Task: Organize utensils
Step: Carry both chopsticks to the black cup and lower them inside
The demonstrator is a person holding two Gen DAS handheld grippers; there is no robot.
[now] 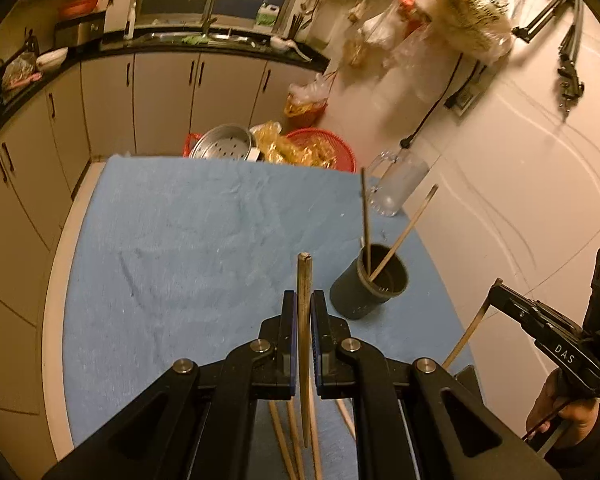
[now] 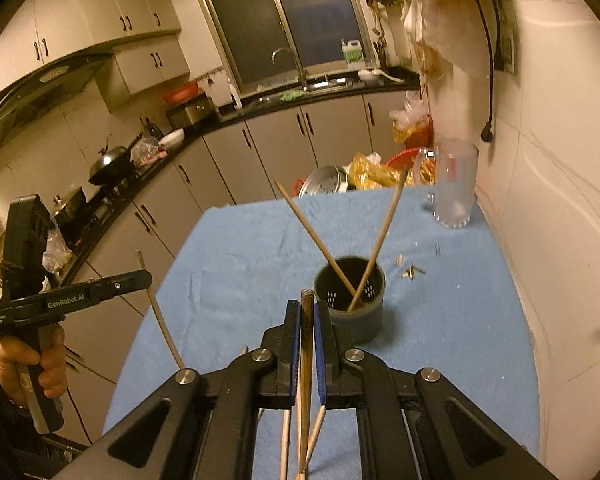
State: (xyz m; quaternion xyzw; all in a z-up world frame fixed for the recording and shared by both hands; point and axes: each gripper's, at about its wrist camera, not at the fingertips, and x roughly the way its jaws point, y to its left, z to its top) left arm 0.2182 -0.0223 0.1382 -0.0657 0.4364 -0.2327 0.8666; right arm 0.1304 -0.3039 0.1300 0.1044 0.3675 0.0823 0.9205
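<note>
While both tongs (image 1: 304, 300) (image 2: 307, 308) grip upright chopsticks (image 1: 304, 320) (image 2: 306, 340), holder (image 1: 370, 280) nearby.

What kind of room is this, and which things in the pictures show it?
Most likely a home kitchen. A sink with faucet sits below a window, a wok stands under a range hood, and cabinets line the walls.

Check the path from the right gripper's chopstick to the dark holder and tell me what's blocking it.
Nothing visible blocks it. The right gripper is shut on a chopstick, and the dark holder stands just ahead on the blue cloth. Two chopsticks already lean crossed inside, so the opening is partly taken.
</note>
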